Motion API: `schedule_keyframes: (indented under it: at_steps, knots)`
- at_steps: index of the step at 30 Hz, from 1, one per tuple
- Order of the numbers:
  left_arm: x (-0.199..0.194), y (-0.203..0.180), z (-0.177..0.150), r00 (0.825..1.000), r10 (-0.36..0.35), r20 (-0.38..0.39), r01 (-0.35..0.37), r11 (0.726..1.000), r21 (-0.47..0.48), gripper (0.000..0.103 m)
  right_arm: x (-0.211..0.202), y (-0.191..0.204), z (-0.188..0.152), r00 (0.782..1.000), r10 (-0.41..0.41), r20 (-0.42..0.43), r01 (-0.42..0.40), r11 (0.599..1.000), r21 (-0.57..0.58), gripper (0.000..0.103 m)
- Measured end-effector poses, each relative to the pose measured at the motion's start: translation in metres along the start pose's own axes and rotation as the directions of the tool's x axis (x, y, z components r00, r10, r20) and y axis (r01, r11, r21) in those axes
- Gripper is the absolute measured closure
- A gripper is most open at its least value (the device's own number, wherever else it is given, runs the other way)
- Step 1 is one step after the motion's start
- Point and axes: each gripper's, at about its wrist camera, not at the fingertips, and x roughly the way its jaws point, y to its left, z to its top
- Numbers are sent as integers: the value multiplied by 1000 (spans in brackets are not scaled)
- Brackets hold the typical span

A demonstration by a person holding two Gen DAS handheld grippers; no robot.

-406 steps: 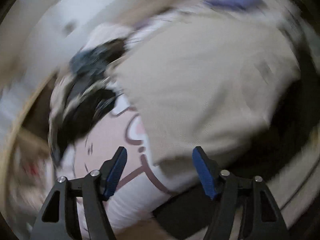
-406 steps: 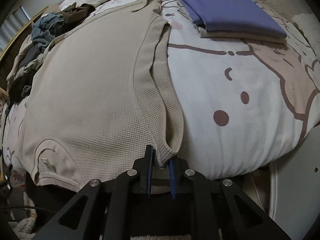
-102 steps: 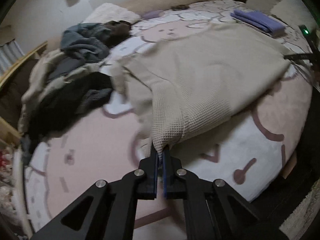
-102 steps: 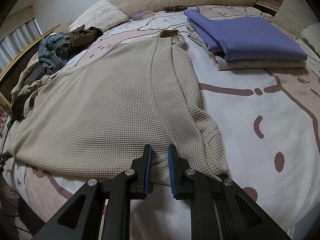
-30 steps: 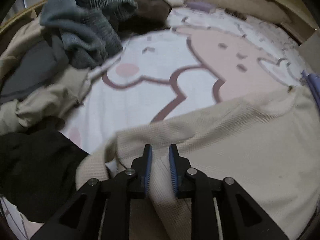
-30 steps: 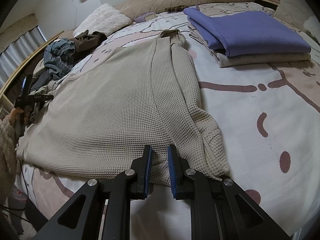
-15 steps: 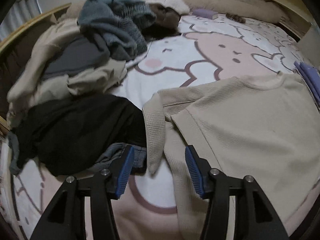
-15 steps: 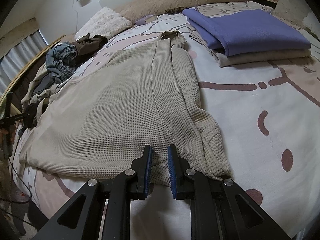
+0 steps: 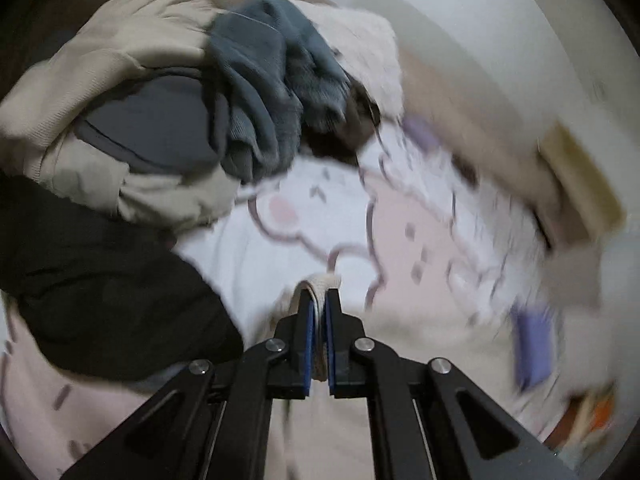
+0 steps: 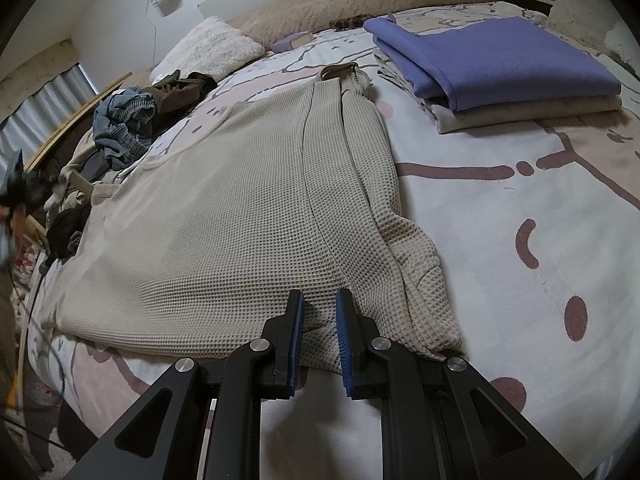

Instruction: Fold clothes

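Observation:
A beige waffle-knit shirt [image 10: 240, 220] lies spread on the bed with its right side folded in. My right gripper [image 10: 319, 312] is at the near hem, shut on a fold of it that sits between the blue pads. In the blurred left wrist view, my left gripper [image 9: 319, 304] is closing on the shirt's sleeve cuff [image 9: 320, 282], which is pinched between its pads and lifted off the bed. From the right wrist view the left gripper [image 10: 16, 188] shows as a dark blur at the far left edge.
A heap of unfolded clothes [image 9: 160, 120] lies on the left of the bed, with a black garment [image 9: 100, 280] nearest. A folded purple and beige stack [image 10: 488, 56] sits at the back right. A white pillow [image 10: 208, 48] lies near the headboard. The patterned bedcover [image 10: 520, 240] shows to the right.
The left gripper stood open over the sleeve half a second ago. It is now shut on the cuff, raised and rolled. The right gripper has not moved.

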Motion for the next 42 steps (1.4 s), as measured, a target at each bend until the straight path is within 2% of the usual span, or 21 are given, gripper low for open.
schedule_keyframes:
  at_steps: [3, 4, 5, 6, 9, 11, 13, 14, 15, 17, 19, 21, 26, 28, 32, 34, 36, 39, 40, 41, 42]
  knots:
    - [8, 16, 25, 999, 33, 43, -27, 990, -137, 87, 0, 0, 0, 1000, 1, 1, -1, 1000, 2, 88]
    - [10, 24, 32, 997, 49, 56, -38, 981, -188, 78, 0, 0, 0, 1000, 2, 0, -2, 1000, 2, 88]
    - [10, 32, 38, 994, 79, 77, -60, 973, -225, 72, 0, -1, 0, 1000, 3, -1, -3, 1000, 2, 88]
    - [7, 38, 42, 988, 115, 103, -88, 967, -238, 72, 0, -1, 0, 1000, 4, -2, -4, 1000, 2, 88]
    - [-7, 41, 39, 980, 150, 129, -125, 975, -184, 71, 0, -1, 0, 1000, 9, 1, -9, 1000, 3, 88]
    - [-12, 29, 26, 982, 160, 102, -154, 986, -69, 71, -1, 0, -1, 1000, 8, 4, -8, 1000, 2, 88]
    - [-14, 6, 0, 982, 176, 66, -181, 979, 90, 71, 0, 0, -1, 1000, 5, 6, -5, 1000, -1, 88]
    - [-15, -6, -15, 981, 185, 48, -191, 966, 173, 71, -1, 1, -1, 1000, 3, 6, -3, 1000, -2, 88]
    - [-14, -18, -33, 982, 186, 21, -185, 952, 244, 71, -1, 2, -1, 1000, -1, 6, 1, 1000, -4, 88]
    - [-12, -38, -74, 985, 160, -59, -132, 936, 325, 71, -1, 4, 0, 1000, -15, 0, 15, 1000, -11, 88]
    - [-14, -52, -119, 985, 126, -117, -75, 927, 367, 71, -3, 10, 5, 999, -42, -17, 42, 999, -17, 88]
    - [-21, -60, -167, 985, 108, -132, -46, 915, 400, 71, -12, 17, 10, 998, -64, -19, 63, 998, -27, 88]
    - [-48, -69, -262, 993, 78, -88, -30, 889, 457, 71, -52, 50, 18, 992, -91, 91, 101, 989, -112, 88]
    - [-50, -73, -286, 996, 55, -75, -14, 883, 470, 71, -49, 74, 14, 995, -49, 90, 64, 983, -174, 88]
    - [-19, -66, -299, 986, 163, -18, -136, 875, 464, 71, -15, 138, -5, 997, 70, 26, -58, 948, -313, 88]
    - [-11, -50, -296, 978, 210, -7, -185, 878, 442, 71, 12, 160, -17, 999, 45, -13, -46, 923, -383, 88]
    - [-19, -30, -289, 978, 207, 10, -193, 893, 406, 77, 19, 149, -21, 1000, 6, -10, -9, 924, -382, 89]
    - [-33, -7, -279, 976, 215, 28, -209, 898, 388, 94, 19, 121, -22, 998, -58, 5, 56, 934, -352, 89]
    - [-37, 0, -277, 978, 205, 19, -197, 904, 379, 99, 13, 107, -19, 994, -111, 24, 113, 936, -333, 89]
    - [-40, 5, -276, 982, 190, 8, -180, 912, 369, 99, 7, 92, -16, 983, -180, 47, 185, 932, -311, 89]
    - [-46, 7, -276, 982, 186, 12, -178, 914, 366, 99, 1, 75, -13, 976, -213, 53, 219, 935, -278, 89]
